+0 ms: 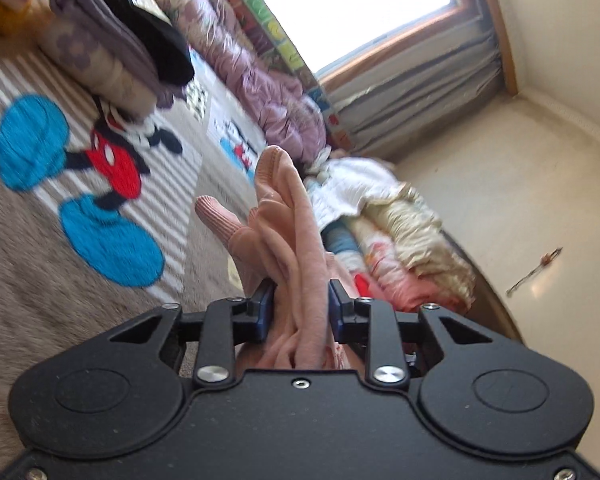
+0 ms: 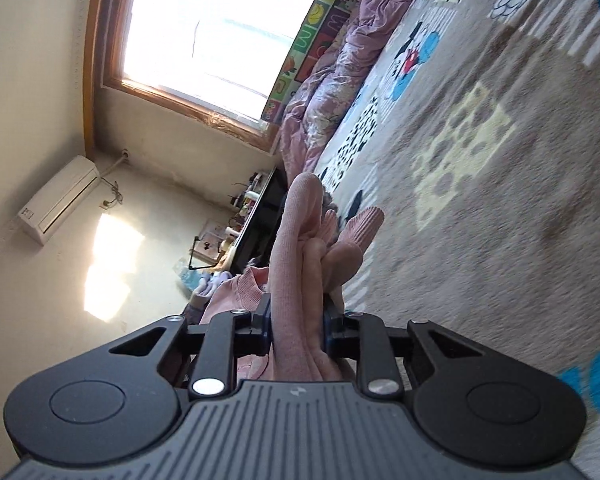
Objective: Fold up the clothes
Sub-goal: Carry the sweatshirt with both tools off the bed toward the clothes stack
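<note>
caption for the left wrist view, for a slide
Left gripper clamps bunched pink garment above a cartoon rug.

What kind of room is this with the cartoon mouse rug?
Probably a bedroom or a child's room at home. A cartoon mouse rug covers the floor, a pink quilt lies by the window, and folded clothes sit in a pile.

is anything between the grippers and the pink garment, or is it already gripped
Nothing stands between them. The left gripper is shut on bunched pink garment fabric, and the right gripper is shut on another bunch of it.
</note>
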{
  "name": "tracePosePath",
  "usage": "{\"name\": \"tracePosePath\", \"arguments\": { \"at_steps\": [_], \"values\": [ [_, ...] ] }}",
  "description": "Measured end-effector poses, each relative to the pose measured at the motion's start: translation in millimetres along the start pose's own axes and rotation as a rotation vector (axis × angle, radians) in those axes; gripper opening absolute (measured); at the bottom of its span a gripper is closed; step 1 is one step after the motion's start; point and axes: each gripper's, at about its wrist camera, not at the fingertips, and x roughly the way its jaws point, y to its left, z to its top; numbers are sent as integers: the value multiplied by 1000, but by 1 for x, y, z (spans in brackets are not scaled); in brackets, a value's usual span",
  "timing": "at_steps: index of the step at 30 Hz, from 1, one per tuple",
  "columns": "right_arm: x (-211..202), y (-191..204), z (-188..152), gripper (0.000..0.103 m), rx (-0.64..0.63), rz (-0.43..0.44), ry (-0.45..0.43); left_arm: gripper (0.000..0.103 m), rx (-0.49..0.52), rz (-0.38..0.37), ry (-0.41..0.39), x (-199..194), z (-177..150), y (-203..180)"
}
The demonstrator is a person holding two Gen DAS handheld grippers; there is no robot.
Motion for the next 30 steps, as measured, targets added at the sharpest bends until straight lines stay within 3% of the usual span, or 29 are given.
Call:
{"name": "tracePosePath", "arguments": {
  "at_steps": [9,15,22,30],
  "values": [
    [70,79,-16,25,-13,147,108,23,-80,-18,-233,-91,49,8],
    [123,153,-22,25,-71,229,167,22,-55,-35,-373,-137,111,-2],
    [195,229,-14,24,-110,334,205,22,4,-16,-477,-178,187,-11],
    [292,279,-13,24,-120,404,264,22,7,61,-567,-203,265,15]
  ]
}}
